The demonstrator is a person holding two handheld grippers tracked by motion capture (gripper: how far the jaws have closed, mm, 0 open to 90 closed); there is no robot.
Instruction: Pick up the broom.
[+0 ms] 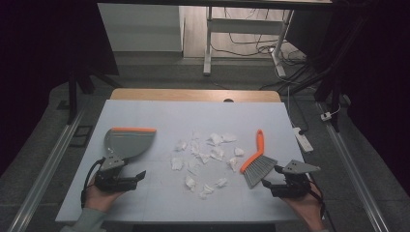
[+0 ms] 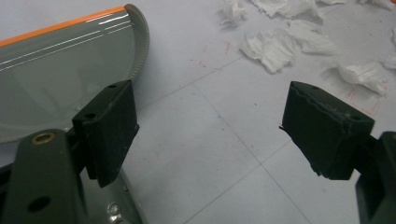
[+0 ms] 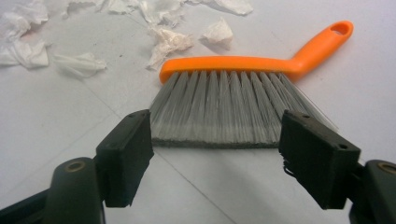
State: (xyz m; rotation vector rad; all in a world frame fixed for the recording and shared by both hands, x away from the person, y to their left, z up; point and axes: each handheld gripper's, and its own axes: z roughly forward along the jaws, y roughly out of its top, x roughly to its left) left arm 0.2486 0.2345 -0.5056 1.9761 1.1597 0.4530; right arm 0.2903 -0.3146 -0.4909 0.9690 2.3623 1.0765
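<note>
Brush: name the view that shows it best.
Right gripper view: the brush lies close and sharp, orange handle and grey bristles whole. The high view shows it small, right of the paper scraps.

High view looks down on the table (image 1: 145, 203); both claw cameras sit close, sharing its paper scraps (image 1: 203, 154).

The right gripper (image 3: 215, 156) gapes wide, jaws flanking the brush (image 3: 233, 93) bristles. Crumpled paper scraps (image 3: 170, 42) lie beyond.

Orange-handled grey brush (image 1: 256, 162) lies flat right of paper scraps (image 1: 205, 157); grey dustpan (image 1: 126, 141) left.
</note>
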